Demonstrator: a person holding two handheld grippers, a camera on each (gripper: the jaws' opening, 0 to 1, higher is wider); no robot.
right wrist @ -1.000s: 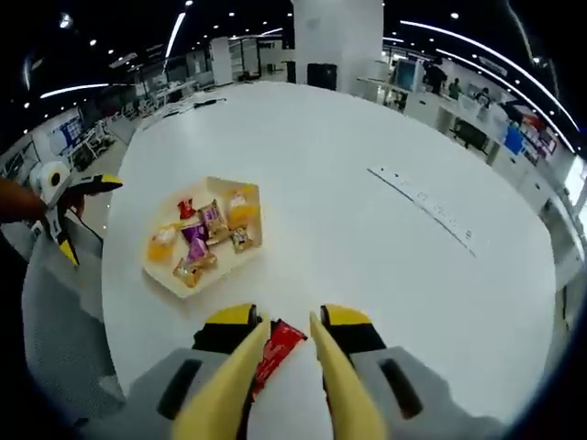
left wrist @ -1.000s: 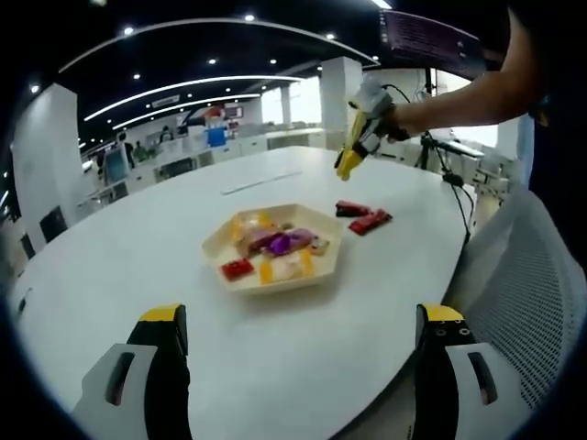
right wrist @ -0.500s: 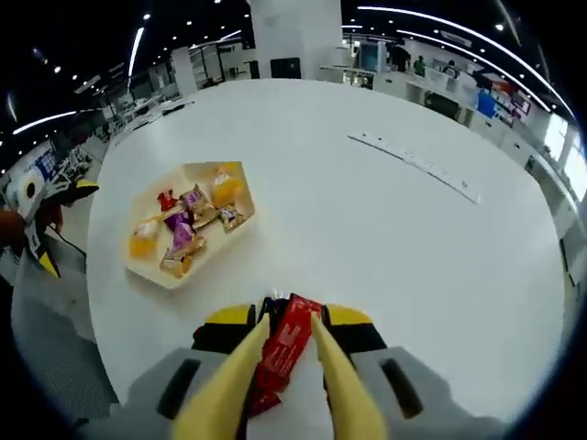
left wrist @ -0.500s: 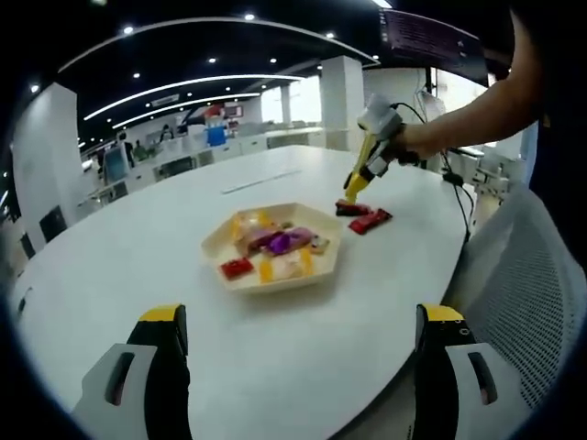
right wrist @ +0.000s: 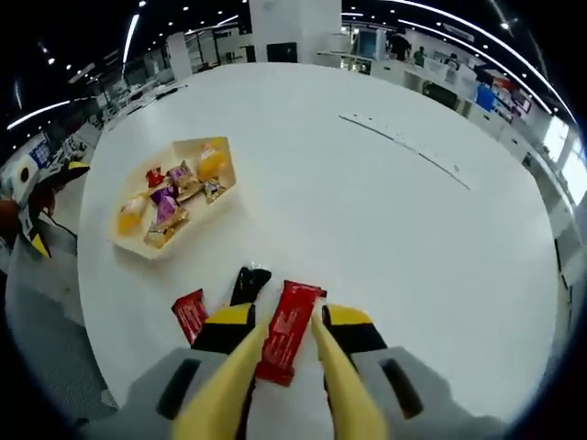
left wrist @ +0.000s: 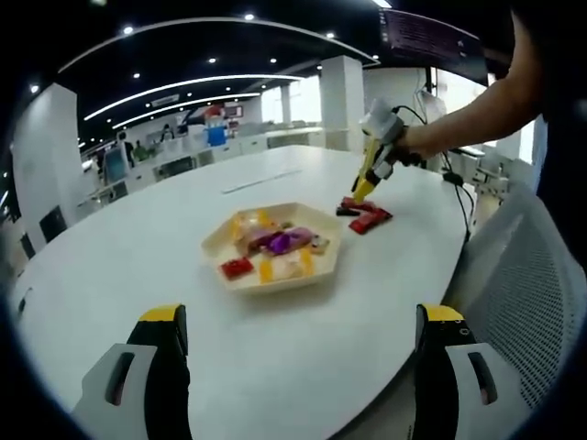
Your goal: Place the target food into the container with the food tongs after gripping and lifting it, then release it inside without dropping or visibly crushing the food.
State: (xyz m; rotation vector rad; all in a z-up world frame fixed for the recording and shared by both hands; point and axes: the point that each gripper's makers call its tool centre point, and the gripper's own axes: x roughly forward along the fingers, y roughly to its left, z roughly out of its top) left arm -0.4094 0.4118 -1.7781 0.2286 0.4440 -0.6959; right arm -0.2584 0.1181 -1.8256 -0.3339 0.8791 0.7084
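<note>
A beige hexagonal tray (left wrist: 220, 246) (right wrist: 227, 177) holding several wrapped snacks sits mid-table. Right of it in the left gripper view lie red packets (left wrist: 370, 220) and a dark one (left wrist: 347, 211). My right gripper (left wrist: 359, 193), held by a person's hand, points its yellow tongs down onto them. In the right gripper view the tongs (right wrist: 292, 321) straddle one red packet (right wrist: 290, 332) that lies flat on the table; the gap between the tong arms looks unchanged. Beside it are a dark packet (right wrist: 249, 283) and a second red packet (right wrist: 190, 314). My left gripper (left wrist: 303, 344) hovers open near the table's edge.
The round white table (left wrist: 138, 266) (right wrist: 394, 229) has a thin pale strip (right wrist: 404, 148) lying on its far side. A mesh chair (left wrist: 532, 302) stands at the right. My left gripper (right wrist: 32, 197) shows at the table's rim. Desks and pillars fill the room behind.
My right gripper has come down from above the table to the packets and moved forward, so the red packet now lies between the tongs. The left gripper has stayed still.
</note>
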